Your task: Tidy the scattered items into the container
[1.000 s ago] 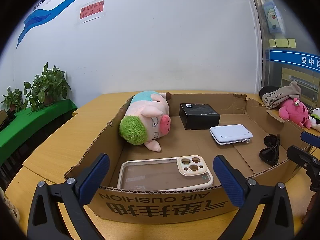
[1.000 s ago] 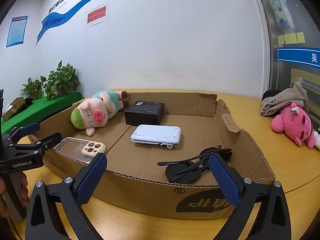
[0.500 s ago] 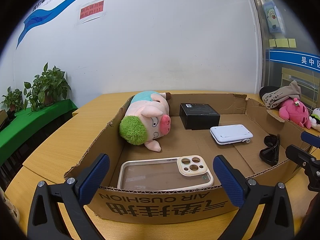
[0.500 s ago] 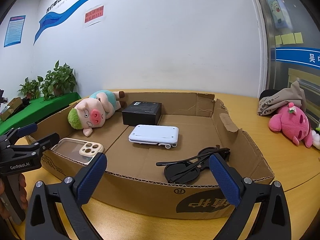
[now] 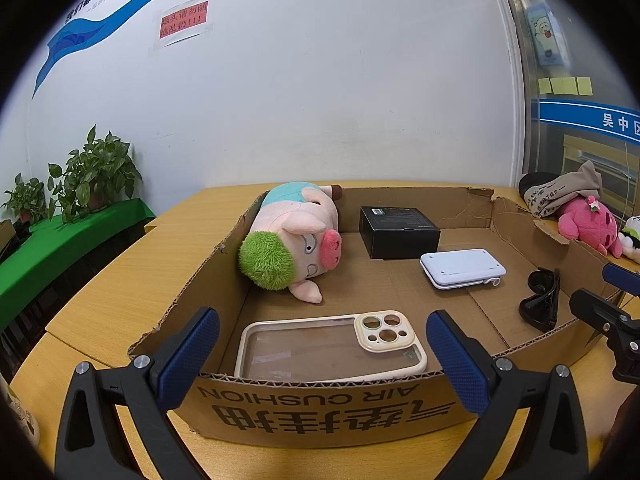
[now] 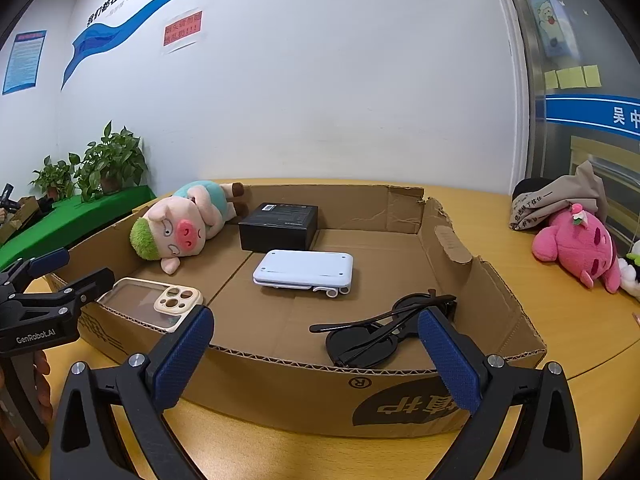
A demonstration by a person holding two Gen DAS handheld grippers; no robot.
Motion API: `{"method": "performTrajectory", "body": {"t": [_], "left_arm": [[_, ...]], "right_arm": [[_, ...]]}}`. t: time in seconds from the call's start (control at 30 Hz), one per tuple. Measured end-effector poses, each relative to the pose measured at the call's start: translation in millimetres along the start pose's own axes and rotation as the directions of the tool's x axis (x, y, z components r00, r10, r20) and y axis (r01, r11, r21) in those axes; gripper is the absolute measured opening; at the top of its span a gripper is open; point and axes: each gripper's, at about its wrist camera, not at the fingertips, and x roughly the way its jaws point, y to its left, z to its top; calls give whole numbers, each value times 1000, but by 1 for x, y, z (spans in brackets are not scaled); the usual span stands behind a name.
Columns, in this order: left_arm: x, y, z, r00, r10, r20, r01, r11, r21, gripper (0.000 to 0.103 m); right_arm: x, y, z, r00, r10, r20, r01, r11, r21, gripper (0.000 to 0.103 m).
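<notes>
A shallow cardboard box (image 5: 320, 412) (image 6: 400, 396) sits on the wooden table. In it lie a plush pig (image 5: 294, 240) (image 6: 180, 228), a black box (image 5: 398, 232) (image 6: 280, 226), a white flat device (image 5: 462, 268) (image 6: 304, 270), a clear phone case (image 5: 332, 346) (image 6: 154, 300) and black sunglasses (image 5: 542, 300) (image 6: 384, 334). My left gripper (image 5: 322, 354) is open and empty, just in front of the box's near wall by the phone case. My right gripper (image 6: 316, 356) is open and empty, in front of the near wall by the sunglasses.
A pink plush toy (image 6: 580, 244) (image 5: 588, 228) and a beige cloth bag (image 6: 556, 200) lie on the table right of the box. Potted plants (image 5: 92, 176) stand on a green ledge at the left. A white wall is behind the table.
The right wrist view has shifted slightly; the box and its items sit a little lower and to the left. The left gripper has hardly moved. Both stay open.
</notes>
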Motion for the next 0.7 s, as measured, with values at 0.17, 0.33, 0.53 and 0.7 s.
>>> {"method": "performTrajectory", "body": {"t": [0.17, 0.33, 0.53, 0.7], "left_arm": [[0, 0, 0, 1000, -1, 0, 1, 1000, 0, 103], [0, 0, 0, 1000, 0, 0, 0, 1000, 0, 103], [0, 0, 0, 1000, 0, 0, 0, 1000, 0, 103], [0, 0, 0, 1000, 0, 0, 0, 1000, 0, 103]], "right_arm": [[0, 1, 0, 1000, -4, 0, 4, 1000, 1, 103], [0, 2, 0, 1000, -11, 0, 11, 1000, 3, 103], [0, 3, 0, 1000, -23, -1, 23, 1000, 8, 103], [0, 3, 0, 1000, -25, -1, 25, 1000, 9, 103]]}}
